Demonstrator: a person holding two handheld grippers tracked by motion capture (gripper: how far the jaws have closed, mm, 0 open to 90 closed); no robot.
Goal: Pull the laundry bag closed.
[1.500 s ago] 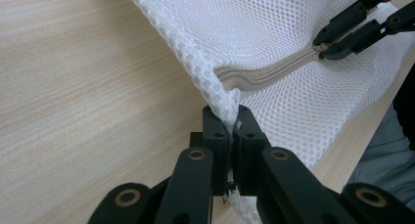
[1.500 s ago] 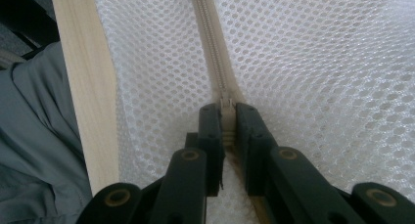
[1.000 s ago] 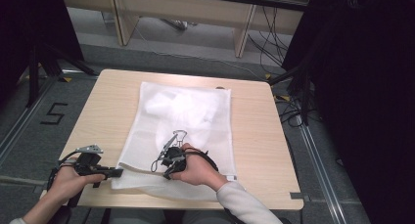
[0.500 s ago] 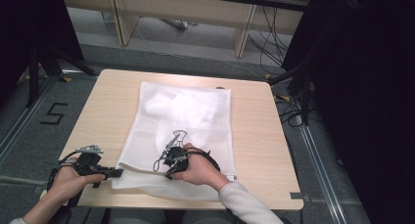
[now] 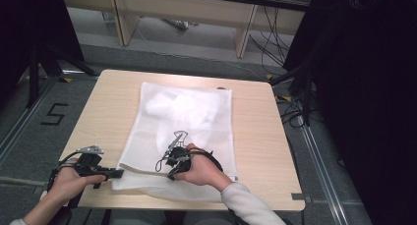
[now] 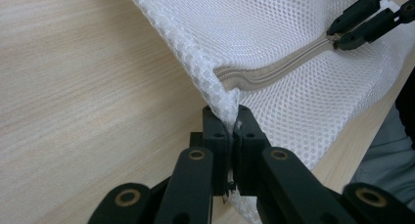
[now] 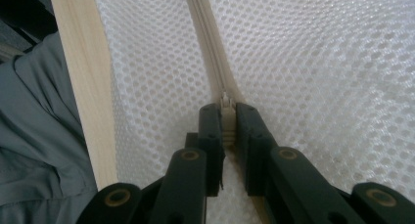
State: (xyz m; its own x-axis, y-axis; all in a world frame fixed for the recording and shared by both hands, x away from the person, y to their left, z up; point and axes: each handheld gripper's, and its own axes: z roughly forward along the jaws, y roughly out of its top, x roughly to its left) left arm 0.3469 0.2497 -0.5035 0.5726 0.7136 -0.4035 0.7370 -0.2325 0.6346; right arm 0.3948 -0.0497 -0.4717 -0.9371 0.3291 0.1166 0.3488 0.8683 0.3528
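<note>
Left gripper pinches mesh bag corner; right gripper pinches zipper pull. Next, I think: slide pull along zipper, away from left gripper.

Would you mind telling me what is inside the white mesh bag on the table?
Inside the mesh bag, a pale bunched lump shows through near the far end. The mesh blurs it, so what it is cannot be told.

Right hand-held gripper pinches zipper pull on white mesh bag.
</note>
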